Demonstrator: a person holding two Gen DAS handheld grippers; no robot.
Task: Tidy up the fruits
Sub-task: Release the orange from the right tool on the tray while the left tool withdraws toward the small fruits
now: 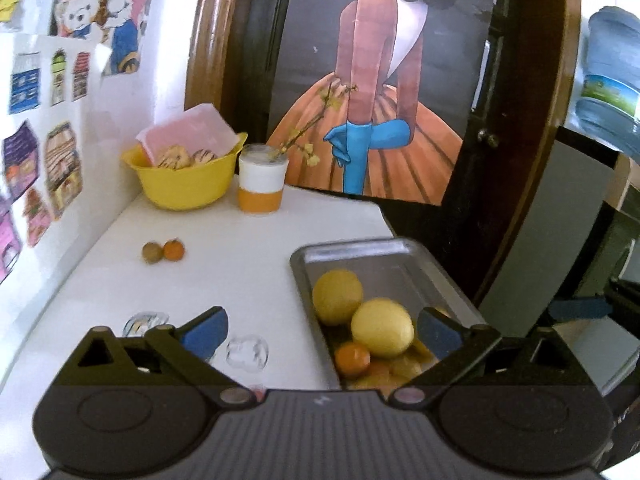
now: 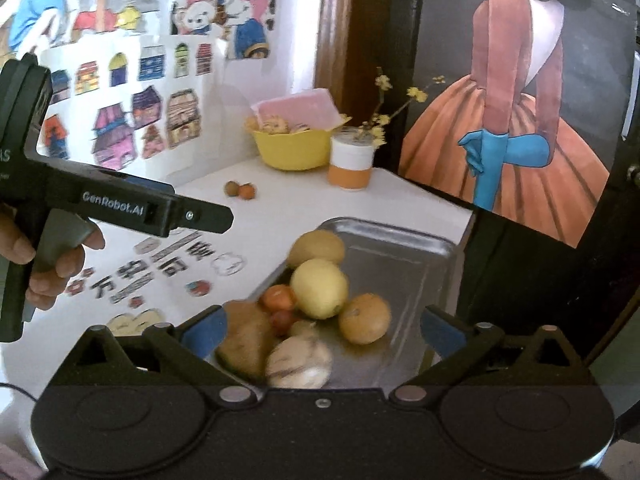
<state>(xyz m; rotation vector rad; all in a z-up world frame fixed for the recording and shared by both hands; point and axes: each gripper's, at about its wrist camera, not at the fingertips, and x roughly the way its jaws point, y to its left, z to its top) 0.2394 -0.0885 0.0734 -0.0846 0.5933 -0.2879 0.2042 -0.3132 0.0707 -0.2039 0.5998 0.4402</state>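
We found most of the fruit gathered in a metal tray [image 2: 404,240] at the near right edge of the white table [image 1: 224,248]. The right wrist view showed the fullest pile: two yellow lemons [image 2: 319,289], an orange [image 2: 365,319], a small tangerine [image 2: 279,297], a brownish pear-like fruit [image 2: 244,338] and a pale blurred piece nearest the camera. The left wrist view showed only the lemons [image 1: 382,333] and one small orange fruit [image 1: 352,359] in that tray [image 1: 360,245], the rest lying behind its own fingers. Two small fruits, one brown [image 1: 152,253] and one orange [image 1: 174,249], touched each other on the bare table, well apart from the tray, toward the wall. The right gripper [image 2: 322,330] hung above the tray's near end with its jaws spread wide and nothing between them. The left gripper [image 1: 322,330] was likewise released and empty, straddling the tray's left rim; only the right wrist view showed its body from the side [image 2: 120,208], held by a hand [image 2: 52,272]. Farther back stood a yellow bowl [image 1: 184,184] of pastries beside a white-and-orange cup [image 1: 262,184] with a flowering twig.
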